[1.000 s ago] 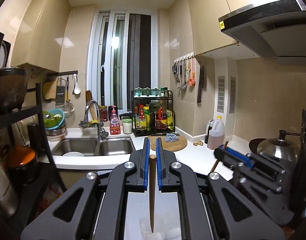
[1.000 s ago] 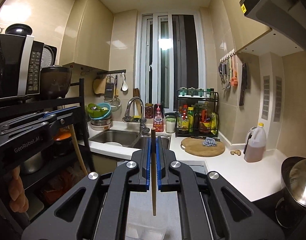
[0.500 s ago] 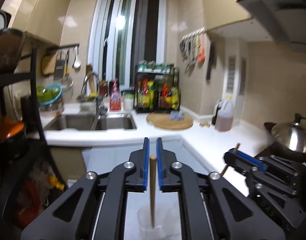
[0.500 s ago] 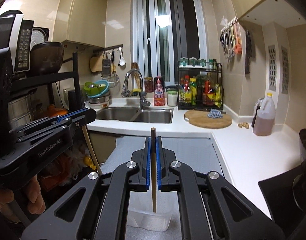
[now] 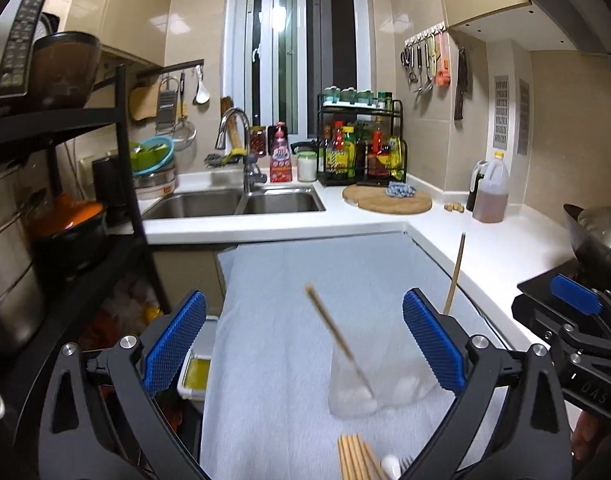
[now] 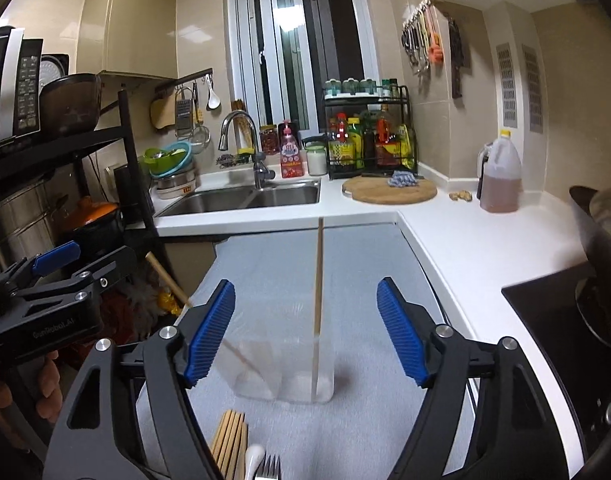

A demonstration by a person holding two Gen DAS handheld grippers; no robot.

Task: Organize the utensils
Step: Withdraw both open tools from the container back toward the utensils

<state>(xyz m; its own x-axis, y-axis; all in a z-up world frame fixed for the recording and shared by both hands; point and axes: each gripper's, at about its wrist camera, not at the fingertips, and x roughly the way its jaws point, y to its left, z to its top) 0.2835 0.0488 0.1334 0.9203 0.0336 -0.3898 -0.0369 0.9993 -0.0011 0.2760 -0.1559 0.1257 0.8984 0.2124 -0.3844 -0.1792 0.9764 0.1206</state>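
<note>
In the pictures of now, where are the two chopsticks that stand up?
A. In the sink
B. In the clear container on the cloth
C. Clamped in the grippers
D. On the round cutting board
B: both chopsticks lean inside the clear container, while the left gripper and the right gripper are wide open with nothing between the pads.

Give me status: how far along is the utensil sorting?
Done: two chopsticks stand in the clear container. In hand: nothing; left gripper and right gripper both have jaws open. Left: the chopstick bundle, fork and white spoon lying on the cloth.
</note>
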